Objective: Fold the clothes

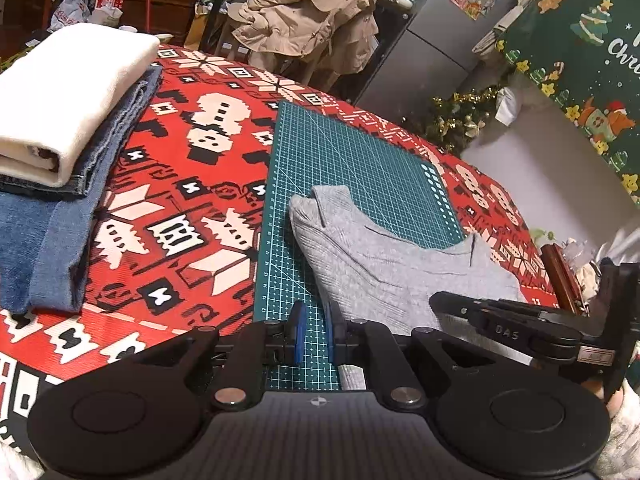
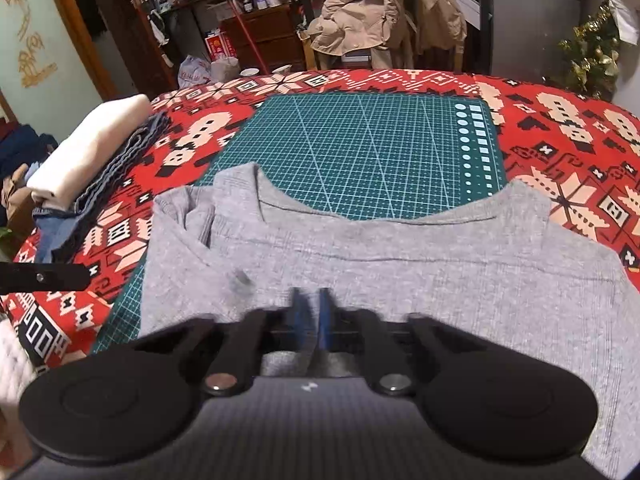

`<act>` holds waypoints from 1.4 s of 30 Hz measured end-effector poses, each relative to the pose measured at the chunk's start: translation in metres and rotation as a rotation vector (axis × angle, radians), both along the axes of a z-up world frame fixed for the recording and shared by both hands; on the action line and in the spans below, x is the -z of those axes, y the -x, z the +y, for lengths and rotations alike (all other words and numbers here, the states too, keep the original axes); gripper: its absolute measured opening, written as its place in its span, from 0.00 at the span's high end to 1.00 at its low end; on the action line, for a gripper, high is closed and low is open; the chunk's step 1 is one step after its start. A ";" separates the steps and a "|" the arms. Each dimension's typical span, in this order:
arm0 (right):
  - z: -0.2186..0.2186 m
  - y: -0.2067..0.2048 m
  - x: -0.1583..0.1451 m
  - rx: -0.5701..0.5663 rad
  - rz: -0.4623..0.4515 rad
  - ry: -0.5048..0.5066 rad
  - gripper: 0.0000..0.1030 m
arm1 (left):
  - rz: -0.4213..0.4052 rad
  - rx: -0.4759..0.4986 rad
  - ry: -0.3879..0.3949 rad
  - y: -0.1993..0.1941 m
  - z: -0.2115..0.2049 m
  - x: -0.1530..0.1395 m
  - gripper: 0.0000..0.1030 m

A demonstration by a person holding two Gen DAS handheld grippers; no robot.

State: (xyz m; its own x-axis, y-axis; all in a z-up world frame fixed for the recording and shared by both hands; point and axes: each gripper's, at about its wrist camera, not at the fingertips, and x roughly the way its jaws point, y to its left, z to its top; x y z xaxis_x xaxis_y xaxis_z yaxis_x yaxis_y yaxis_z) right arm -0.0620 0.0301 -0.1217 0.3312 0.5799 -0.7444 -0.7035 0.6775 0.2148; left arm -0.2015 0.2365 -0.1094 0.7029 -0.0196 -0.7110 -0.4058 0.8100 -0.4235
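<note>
- Grey shirt (image 2: pixel 400 264): spread across the lower centre of the right wrist view, lying on the green cutting mat (image 2: pixel 360 140), its neckline toward the top of the frame.
- Left gripper (image 1: pixel 315 334): bottom centre of the left wrist view, over the mat at the shirt's edge; blue-padded fingers a narrow gap apart, nothing between them.
- Right gripper (image 2: pixel 310 320): bottom centre, over the shirt; fingers nearly together, blurred, so a grip on the cloth cannot be told.
- Folded white cloth (image 1: pixel 60 100) on folded jeans (image 1: pixel 44 240): upper left, on the red patterned tablecloth (image 1: pixel 180 200).
- Beige coat (image 2: pixel 384 8): top centre, draped over a chair.
</note>
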 end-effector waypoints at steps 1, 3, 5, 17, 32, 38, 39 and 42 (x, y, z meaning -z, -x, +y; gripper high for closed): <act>-0.001 0.002 -0.002 0.001 -0.008 -0.002 0.99 | 0.001 0.004 0.002 -0.001 0.000 0.001 0.92; -0.009 0.005 -0.014 0.034 -0.041 -0.017 0.99 | 0.004 0.008 0.003 -0.003 -0.001 0.002 0.92; -0.018 0.007 -0.025 0.067 -0.072 -0.032 0.99 | 0.009 0.012 0.004 -0.005 -0.002 0.004 0.92; -0.069 -0.014 -0.036 0.293 -0.065 -0.038 0.99 | 0.024 0.100 -0.021 -0.014 -0.026 0.003 0.92; -0.080 -0.028 -0.012 0.359 -0.005 -0.014 0.90 | 0.053 0.174 0.003 -0.015 -0.049 0.013 0.77; -0.095 0.002 -0.023 0.284 0.085 -0.085 0.87 | 0.064 0.188 0.031 -0.009 -0.049 0.018 0.77; -0.096 0.011 -0.021 0.256 0.117 -0.087 0.87 | 0.066 0.190 0.037 -0.008 -0.050 0.018 0.77; -0.096 0.036 -0.014 0.200 0.191 -0.086 0.87 | 0.065 0.203 0.060 -0.004 -0.052 0.018 0.77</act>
